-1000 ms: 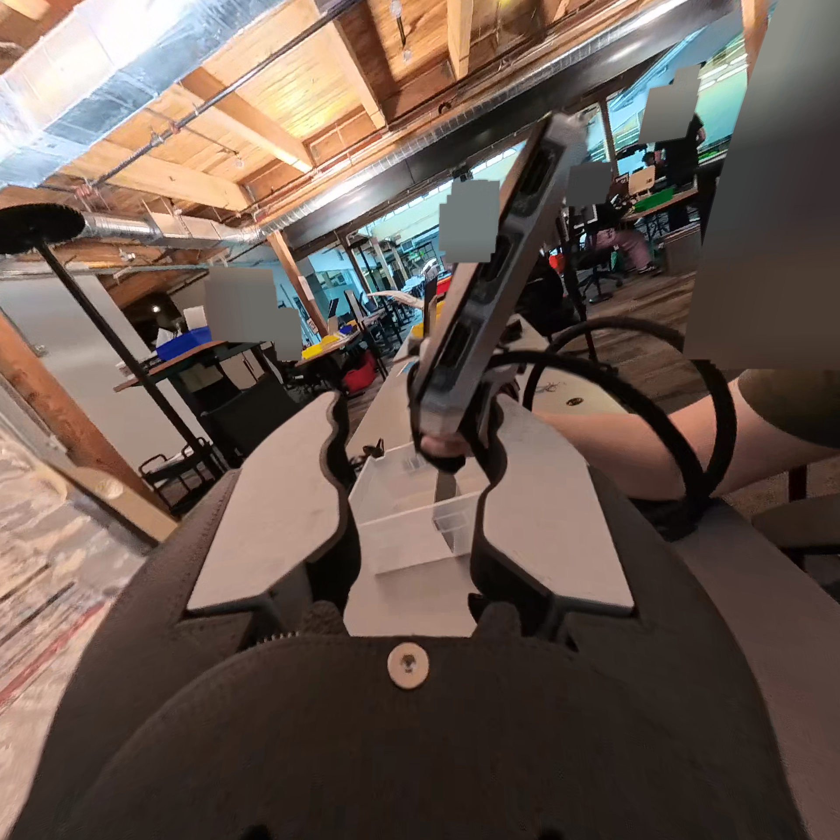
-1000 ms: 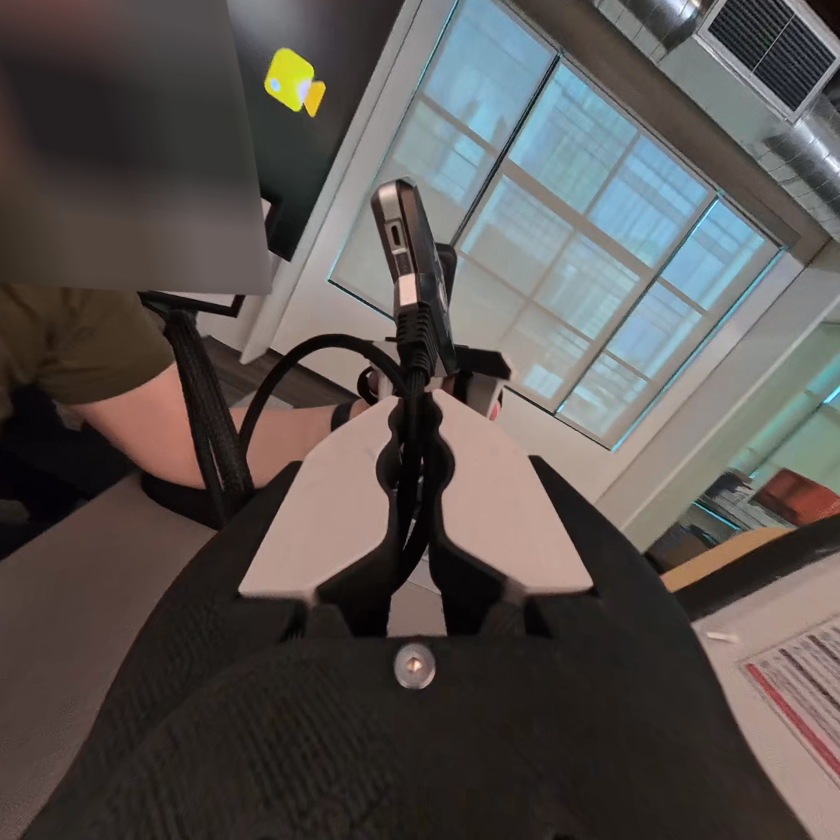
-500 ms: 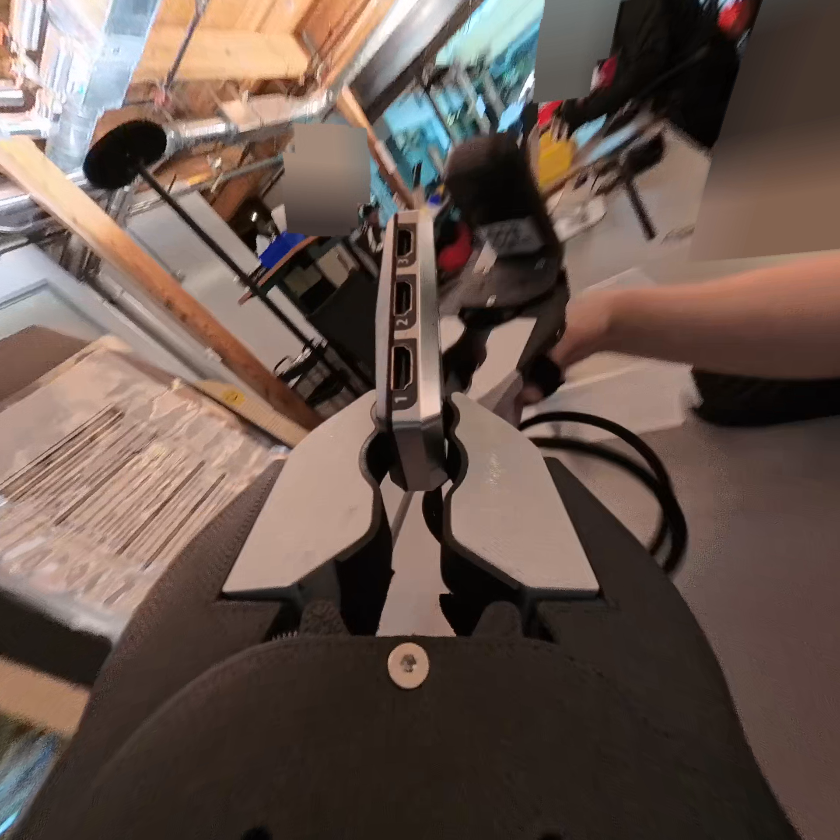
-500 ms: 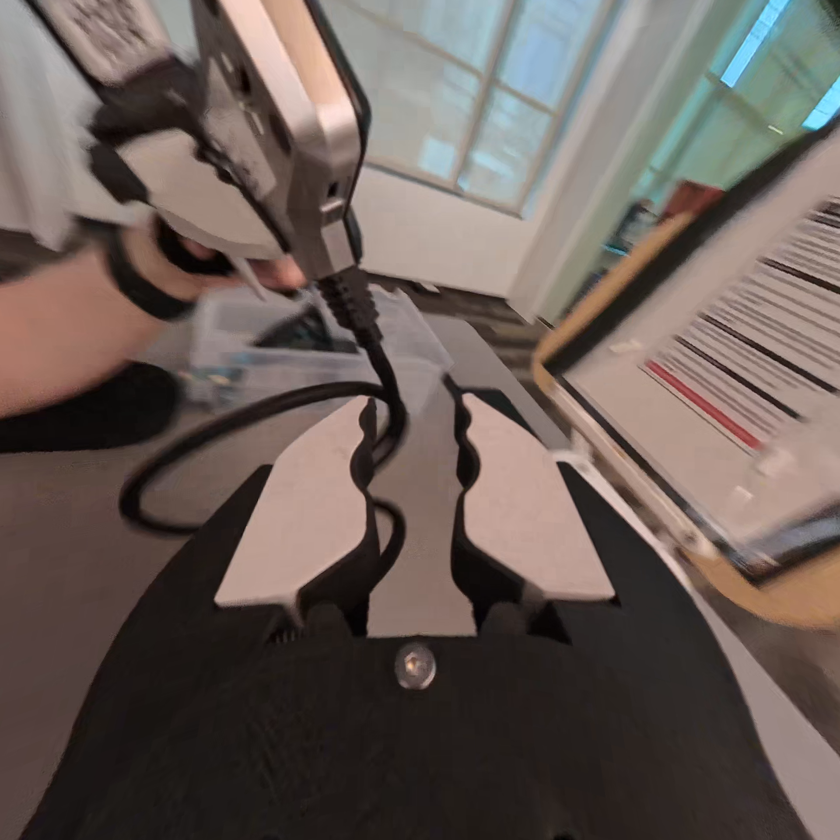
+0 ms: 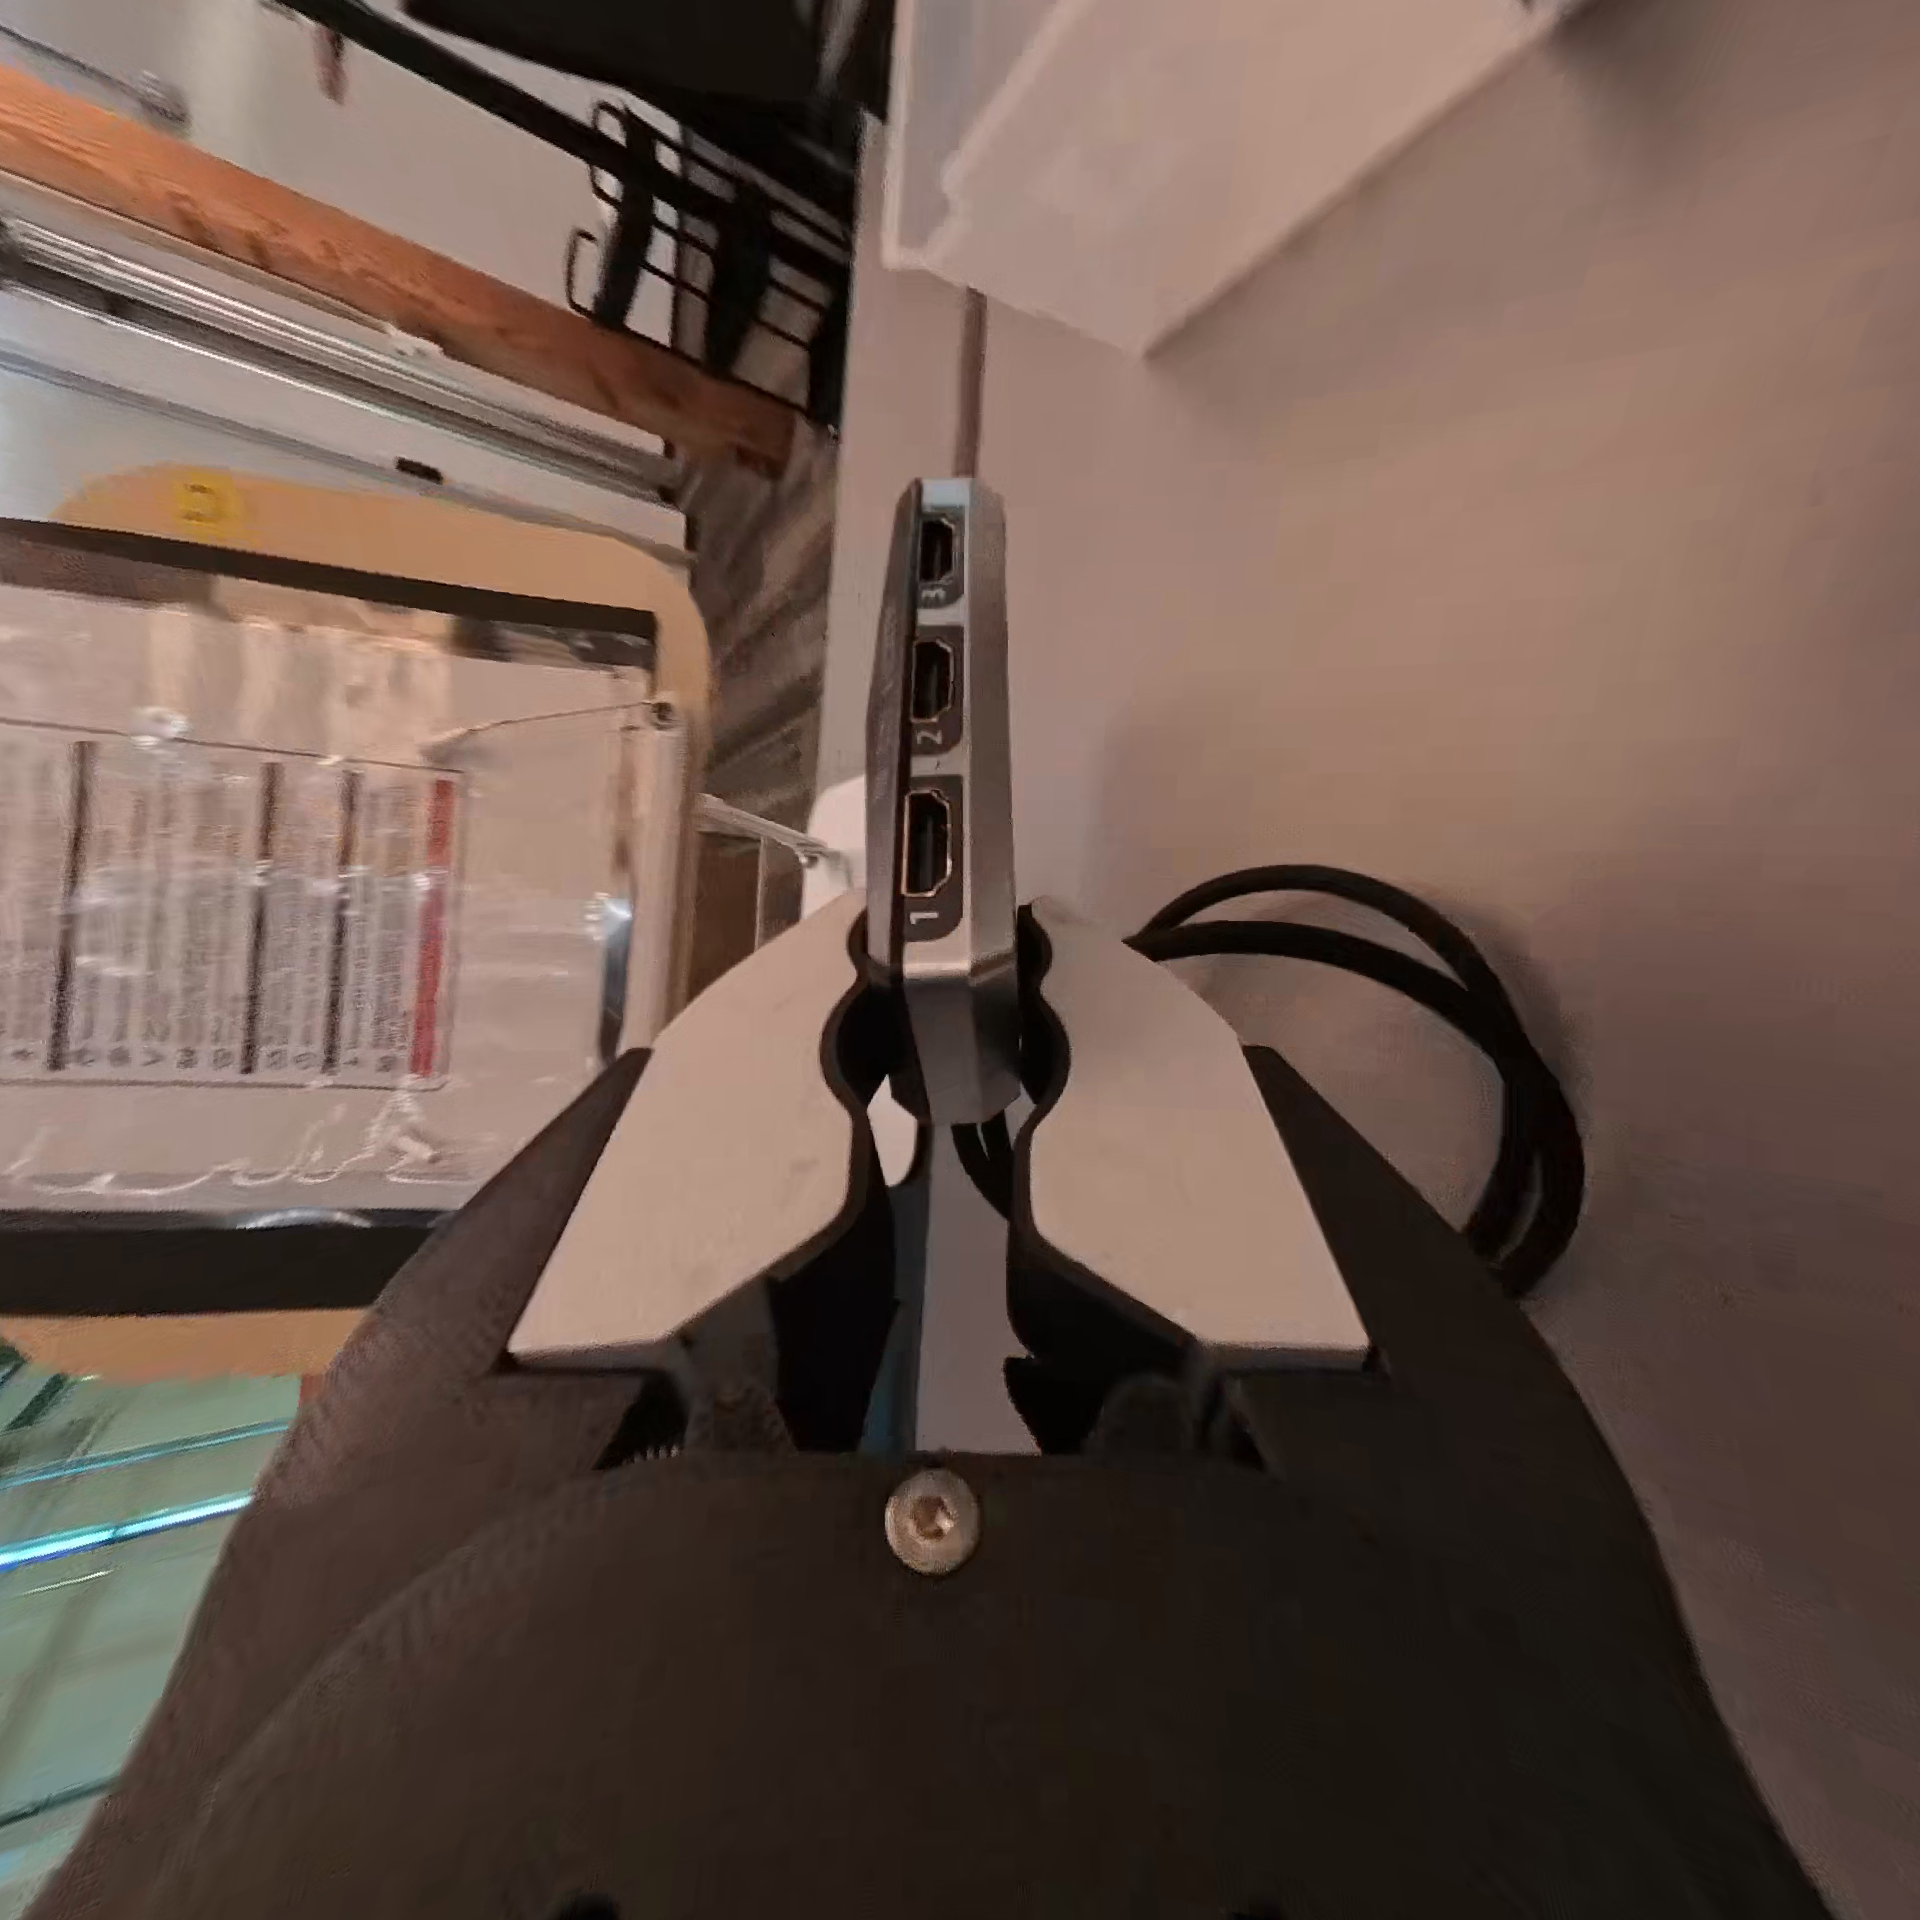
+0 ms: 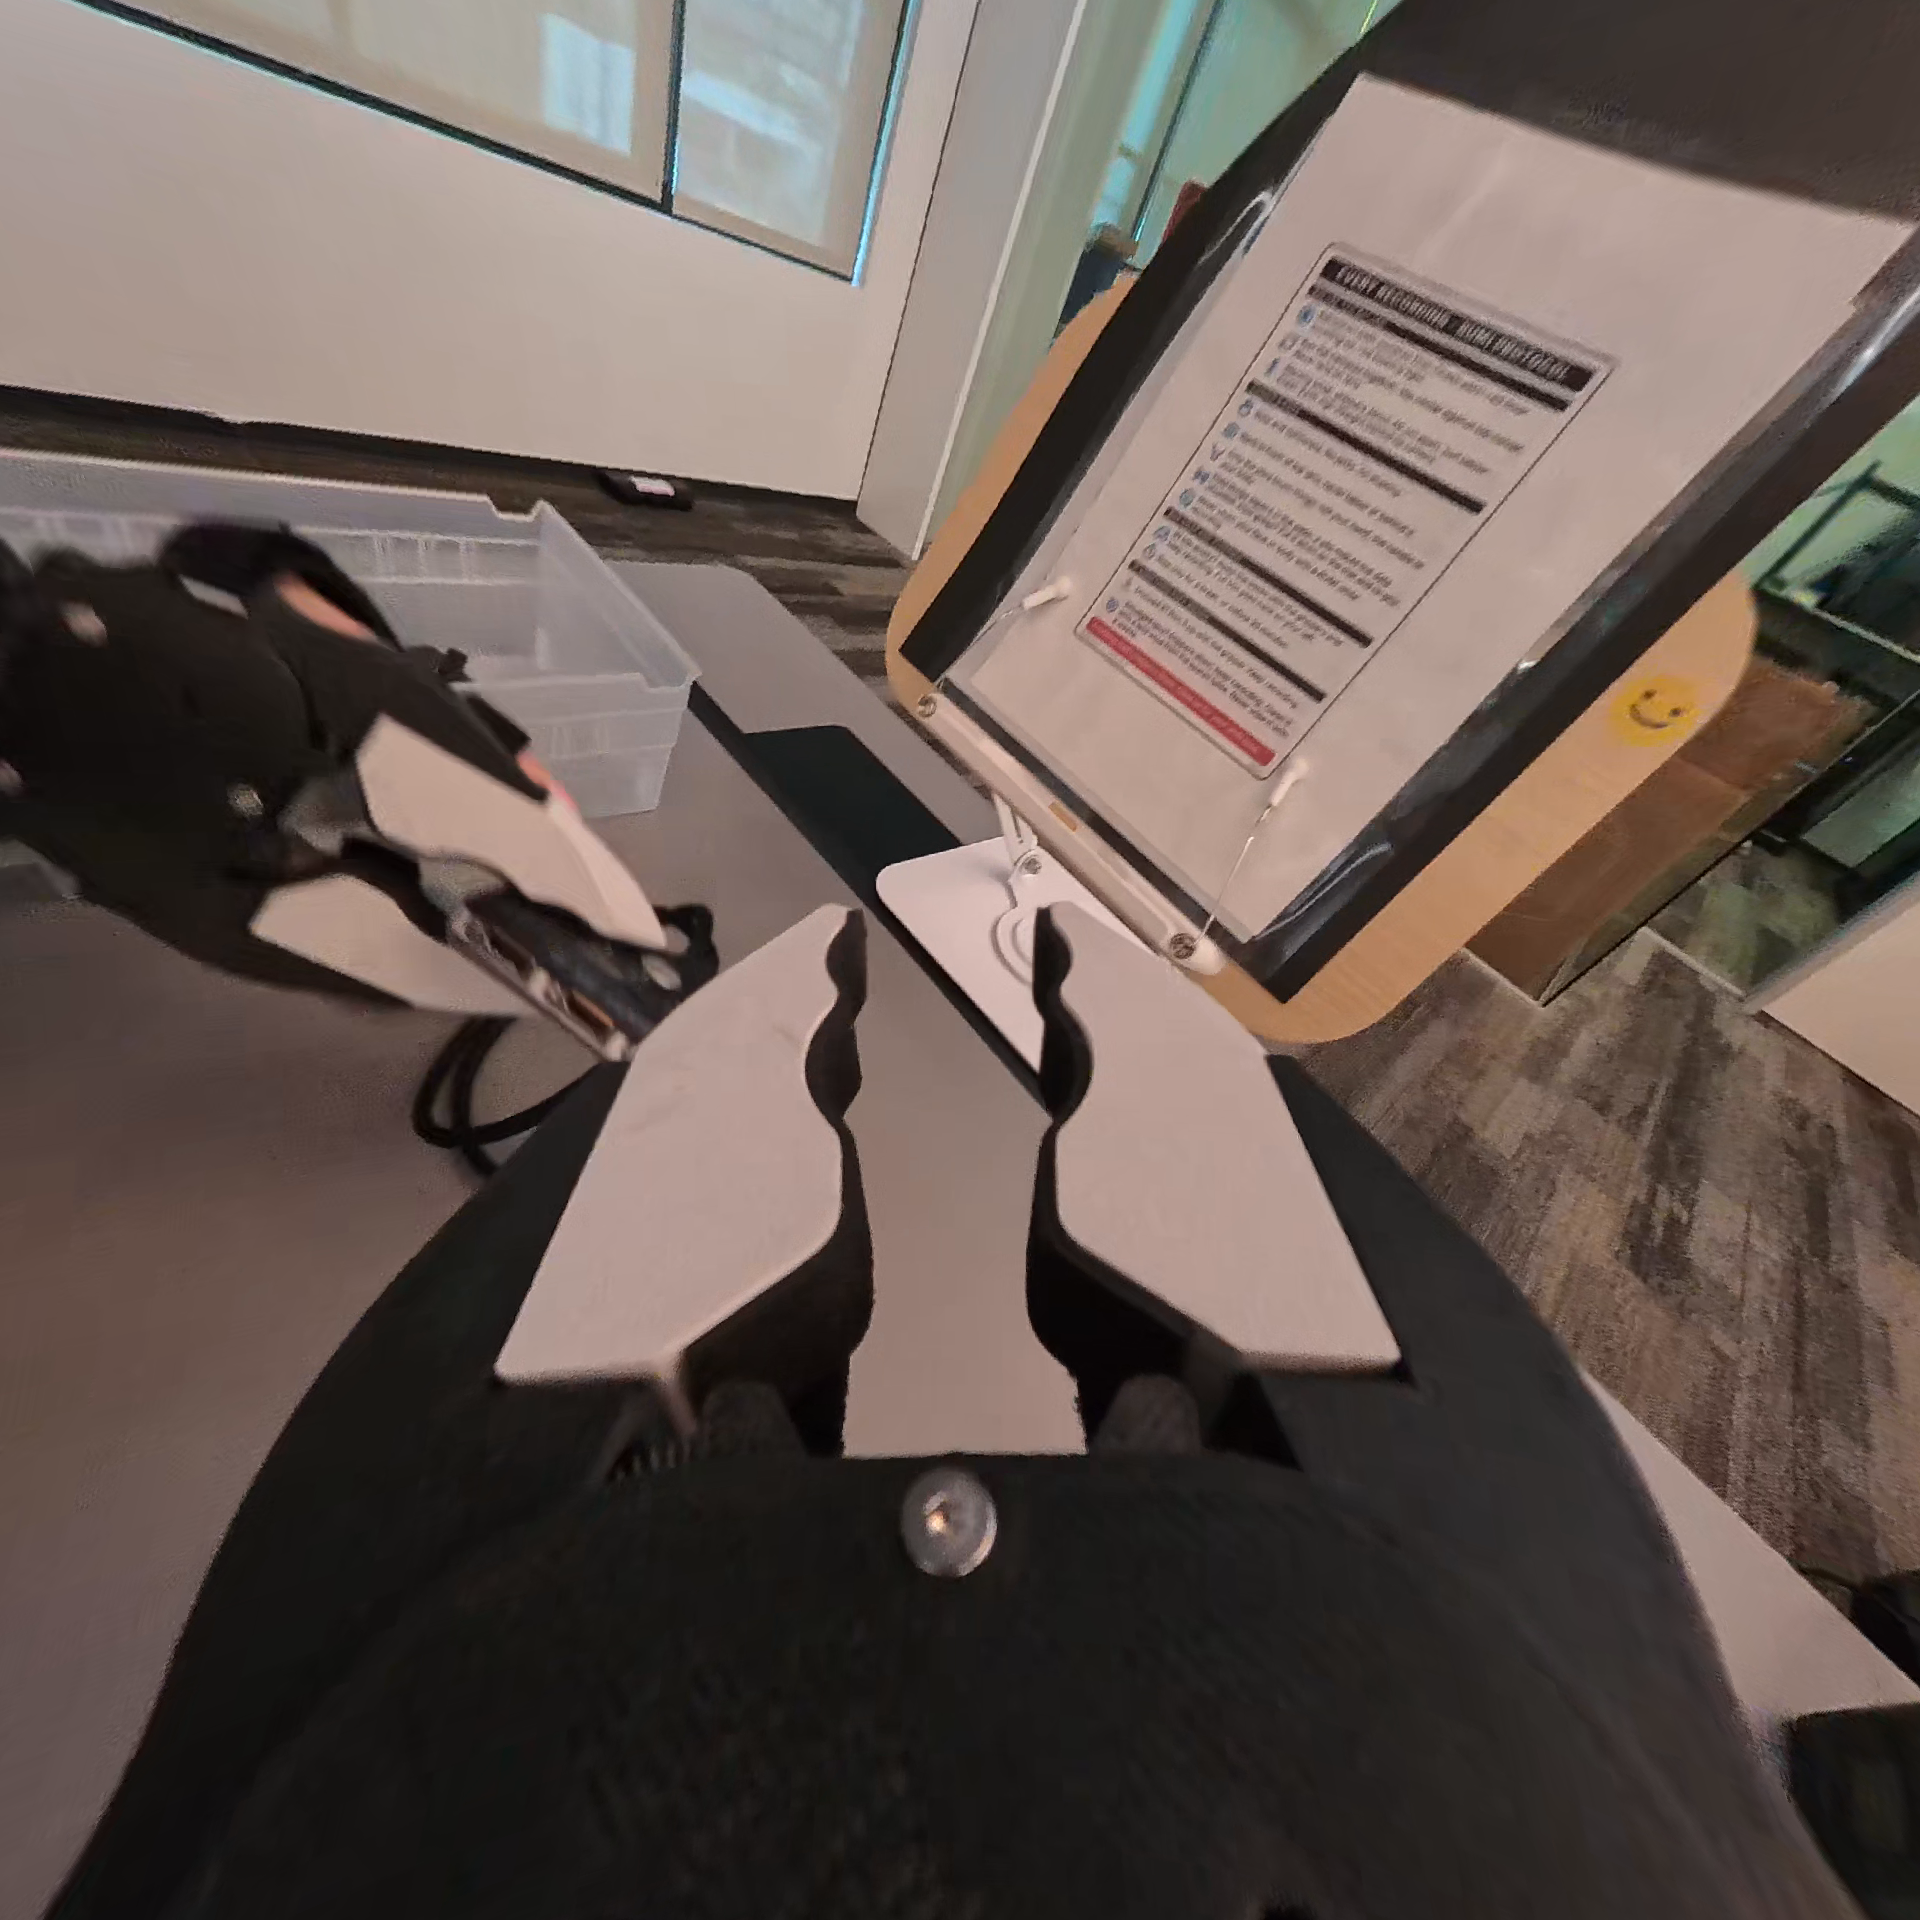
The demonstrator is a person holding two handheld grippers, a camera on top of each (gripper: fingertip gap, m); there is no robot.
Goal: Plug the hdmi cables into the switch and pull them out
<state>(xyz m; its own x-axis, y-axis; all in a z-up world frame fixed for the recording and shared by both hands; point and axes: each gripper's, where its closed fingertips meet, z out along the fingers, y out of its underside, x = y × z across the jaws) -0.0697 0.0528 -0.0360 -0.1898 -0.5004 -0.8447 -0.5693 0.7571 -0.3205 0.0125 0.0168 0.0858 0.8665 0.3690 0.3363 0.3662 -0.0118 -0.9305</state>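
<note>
My left gripper (image 5: 940,935) is shut on the grey HDMI switch (image 5: 940,727), which stands on edge between the fingers with three empty ports facing me. A looped black cable (image 5: 1496,1049) lies on the grey table to its right. In the right wrist view the left gripper (image 6: 613,966) shows at the left, holding the switch (image 6: 566,987) low over the table, with the black cable (image 6: 457,1101) under it. My right gripper (image 6: 945,935) is open and empty above the table, to the right of the switch.
A clear plastic bin (image 6: 540,623) stands at the back left of the grey table (image 6: 208,1195). A tablet-like stand holding a printed sheet (image 6: 1330,540) sits on a white base (image 6: 956,894) at the table's right edge. Carpet floor (image 6: 1662,1195) lies to the right.
My right gripper let go of the cable, opened and drew back to the right. My left gripper swung the switch down from the air toward the table, cable trailing onto the surface.
</note>
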